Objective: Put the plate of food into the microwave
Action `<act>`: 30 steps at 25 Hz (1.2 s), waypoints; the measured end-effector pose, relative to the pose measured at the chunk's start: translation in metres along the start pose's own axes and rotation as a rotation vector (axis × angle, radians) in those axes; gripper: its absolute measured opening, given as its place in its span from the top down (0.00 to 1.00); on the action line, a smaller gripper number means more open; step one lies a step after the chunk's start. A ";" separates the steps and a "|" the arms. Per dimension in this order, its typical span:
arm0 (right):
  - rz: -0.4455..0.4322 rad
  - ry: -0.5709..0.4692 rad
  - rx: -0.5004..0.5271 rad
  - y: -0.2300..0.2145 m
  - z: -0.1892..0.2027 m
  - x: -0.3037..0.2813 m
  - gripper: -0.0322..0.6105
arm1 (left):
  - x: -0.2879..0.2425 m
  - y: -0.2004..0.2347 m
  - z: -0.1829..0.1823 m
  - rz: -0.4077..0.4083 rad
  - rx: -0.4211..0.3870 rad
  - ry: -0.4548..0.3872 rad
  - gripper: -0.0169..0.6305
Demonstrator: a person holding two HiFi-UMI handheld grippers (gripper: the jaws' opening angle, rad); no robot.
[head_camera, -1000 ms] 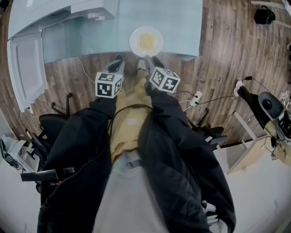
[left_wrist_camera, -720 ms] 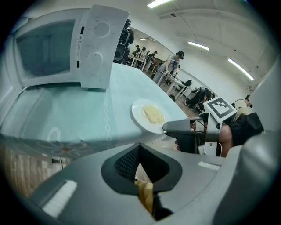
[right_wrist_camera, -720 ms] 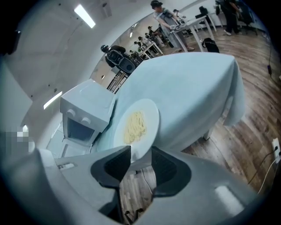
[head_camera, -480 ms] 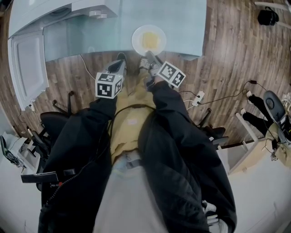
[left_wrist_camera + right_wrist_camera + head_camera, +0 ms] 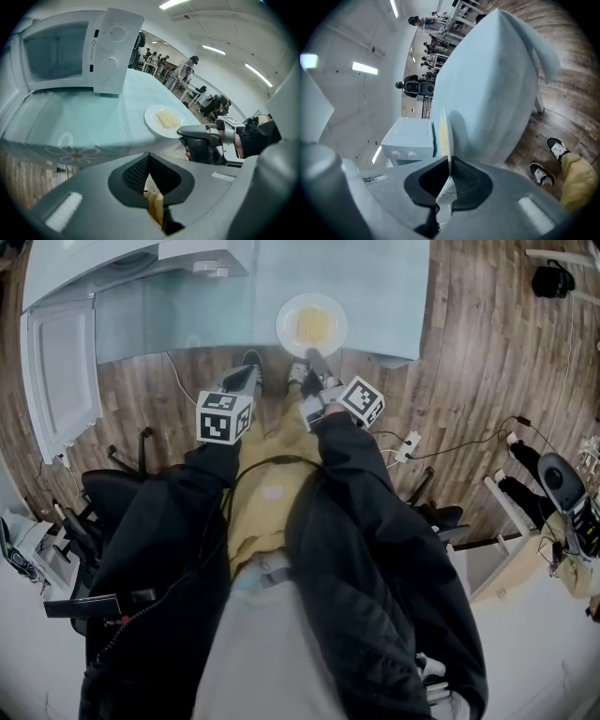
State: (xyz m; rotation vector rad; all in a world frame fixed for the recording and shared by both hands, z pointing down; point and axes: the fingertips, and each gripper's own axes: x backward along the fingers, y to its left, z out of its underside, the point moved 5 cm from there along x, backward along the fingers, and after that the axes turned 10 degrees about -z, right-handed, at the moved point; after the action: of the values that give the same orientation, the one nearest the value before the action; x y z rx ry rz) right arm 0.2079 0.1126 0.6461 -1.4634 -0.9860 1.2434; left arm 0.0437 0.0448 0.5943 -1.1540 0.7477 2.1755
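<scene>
My right gripper (image 5: 313, 360) pinches the rim of the round white plate of yellow food (image 5: 289, 326) on the pale blue desk (image 5: 375, 287), and my left gripper (image 5: 247, 369) keeps its fingers (image 5: 84, 187) shut, empty.

No readable text. Warning sticker (image 5: 92, 44) on microwave (image 5: 61, 51) control panel: print too small.

Both arms, in black sleeves (image 5: 187, 521), reach forward and down from the body. The left gripper (image 5: 246, 374) is held nearer the body, its 2 jaws closed tip to tip on nothing, its marker cube (image 5: 225, 415) facing up. The right gripper (image 5: 312, 356) sits further forward, rolled onto its side, its 2 jaws pinching the near rim of the plate (image 5: 287, 332)
</scene>
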 end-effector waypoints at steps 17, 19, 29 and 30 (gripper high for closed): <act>-0.062 0.184 0.071 0.017 0.032 -0.021 0.93 | 0.018 0.031 0.009 -0.046 0.095 -0.038 0.98; -0.060 0.218 0.089 0.022 0.042 -0.031 0.93 | 0.025 0.042 0.010 -0.056 0.113 -0.045 0.98; -0.059 0.382 0.122 0.046 0.096 -0.086 0.93 | 0.058 0.105 0.016 -0.132 0.236 -0.102 0.98; -0.053 0.401 0.126 0.048 0.102 -0.090 0.93 | 0.062 0.111 0.016 -0.141 0.248 -0.108 0.98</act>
State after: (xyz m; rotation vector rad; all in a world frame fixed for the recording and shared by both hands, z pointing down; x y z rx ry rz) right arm 0.0933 0.0306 0.6161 -1.5005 -0.6605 0.9076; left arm -0.0711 -0.0070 0.5725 -0.9275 0.8353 1.9483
